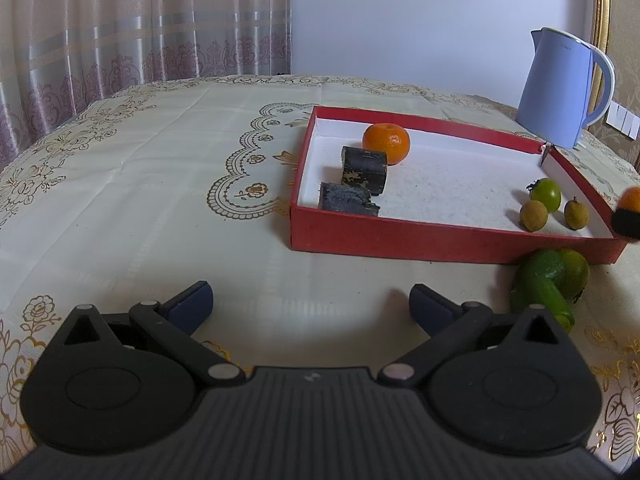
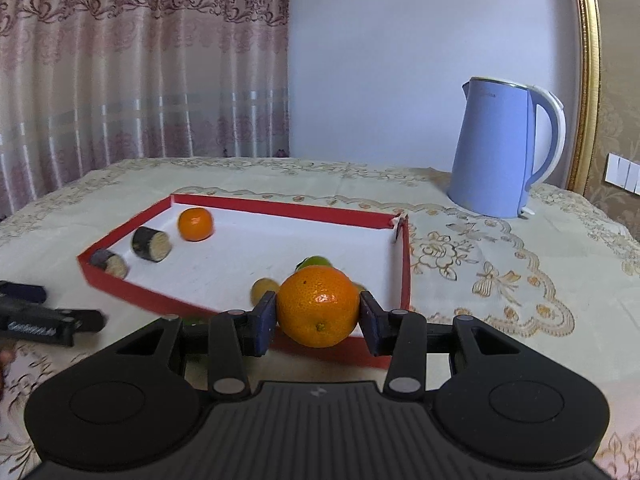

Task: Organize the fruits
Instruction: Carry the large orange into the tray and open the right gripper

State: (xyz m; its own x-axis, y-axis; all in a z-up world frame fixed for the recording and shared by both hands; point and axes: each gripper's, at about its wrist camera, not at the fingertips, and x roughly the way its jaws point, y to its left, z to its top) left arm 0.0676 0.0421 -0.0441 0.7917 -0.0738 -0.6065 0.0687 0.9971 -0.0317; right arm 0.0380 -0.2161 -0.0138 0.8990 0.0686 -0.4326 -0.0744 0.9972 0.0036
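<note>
An orange (image 2: 318, 306) sits clenched between the dark blue pads of the right claw (image 2: 318, 312), held over the near right corner of a red tray (image 2: 404, 264) with a white floor. Inside the tray, at the far left, lie another orange (image 1: 386, 143) and two dark cut cylinders (image 1: 364, 170); at the near right are a small green fruit (image 1: 546, 194) and two small brown round fruits (image 1: 533, 215). Just outside the tray's near wall, green fruits (image 1: 550, 284) rest on the cloth. The left claw (image 1: 310, 304) hovers above bare cloth in front of the tray, its jaws spread wide with nothing between them.

The desk (image 1: 160, 184) wears a cream tablecloth printed with gold flowers and scalloped borders, creased in folds. A pale blue kettle (image 2: 500, 152) with a white handle stands behind the tray's far right corner. Behind are a pink patterned curtain (image 2: 140, 60), a plain white wall (image 2: 380, 40), a gilt frame edge (image 2: 588, 80) and white wall switches (image 2: 622, 172).
</note>
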